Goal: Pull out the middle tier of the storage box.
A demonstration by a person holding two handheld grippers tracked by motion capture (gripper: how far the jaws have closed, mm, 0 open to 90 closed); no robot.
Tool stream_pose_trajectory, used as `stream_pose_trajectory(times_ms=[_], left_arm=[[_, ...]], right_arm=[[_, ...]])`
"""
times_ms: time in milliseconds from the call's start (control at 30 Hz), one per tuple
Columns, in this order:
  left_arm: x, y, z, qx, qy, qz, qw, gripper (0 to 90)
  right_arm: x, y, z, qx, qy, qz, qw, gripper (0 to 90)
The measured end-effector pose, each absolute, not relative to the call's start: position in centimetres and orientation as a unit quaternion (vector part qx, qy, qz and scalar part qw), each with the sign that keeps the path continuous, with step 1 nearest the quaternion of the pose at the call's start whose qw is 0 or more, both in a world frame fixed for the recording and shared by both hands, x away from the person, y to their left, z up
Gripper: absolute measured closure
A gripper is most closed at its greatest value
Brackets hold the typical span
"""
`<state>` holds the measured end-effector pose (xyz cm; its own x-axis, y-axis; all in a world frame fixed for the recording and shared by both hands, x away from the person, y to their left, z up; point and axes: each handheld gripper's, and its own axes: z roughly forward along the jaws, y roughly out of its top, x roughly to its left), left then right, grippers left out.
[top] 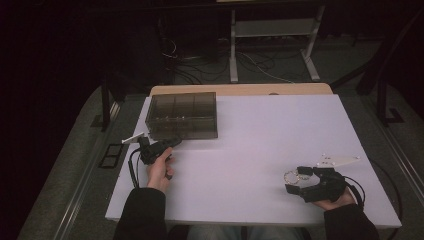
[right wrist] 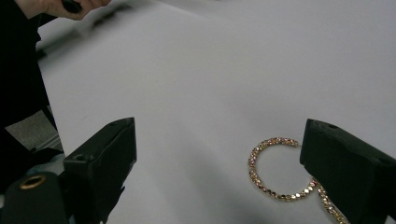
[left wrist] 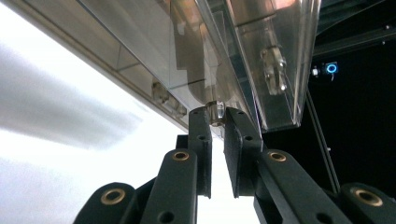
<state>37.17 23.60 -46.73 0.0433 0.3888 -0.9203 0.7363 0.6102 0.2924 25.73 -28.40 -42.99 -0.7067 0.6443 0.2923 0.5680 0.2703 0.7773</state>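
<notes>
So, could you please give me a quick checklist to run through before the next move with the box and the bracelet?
1. Left claw pinched on the clear knob of the box: ok.
2. Box lid raised: cannot tell.
3. Right claw open: ok.
4. Bracelet lying flat on the table, by one jaw: ok.
5. Bracelet gripped: not ok, pads clear of it.
6. Bare table between bracelet and box: ok.
</notes>
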Motion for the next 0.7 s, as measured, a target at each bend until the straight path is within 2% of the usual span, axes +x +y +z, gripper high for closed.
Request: stream_pose_trajectory(times_ms=[367,433,500,533,700], left_arm=[[36.6,23.6,-46.8,0.413,0.676,-0.148,0.592,80.4],[36.5,23.8,-47.0,0.393,0.679,-0.169,0.597,79.4],[36.5,23.8,-47.1,0.393,0.677,-0.173,0.597,79.0],[36.5,23.9,-47.1,0.397,0.676,-0.172,0.596,72.2],[36.0,24.3,-46.7,0.401,0.674,-0.164,0.598,67.4]], right_arm=[[25.8,-28.4,-43.1,0.378,0.798,0.468,0.04,10.1],[25.8,-28.3,-43.1,0.378,0.798,0.468,0.041,10.1],[25.8,-28.3,-43.1,0.379,0.798,0.467,0.042,10.1],[25.8,-28.3,-43.0,0.379,0.797,0.468,0.041,10.1],[25.8,-28.3,-43.1,0.379,0.798,0.467,0.041,10.1]])
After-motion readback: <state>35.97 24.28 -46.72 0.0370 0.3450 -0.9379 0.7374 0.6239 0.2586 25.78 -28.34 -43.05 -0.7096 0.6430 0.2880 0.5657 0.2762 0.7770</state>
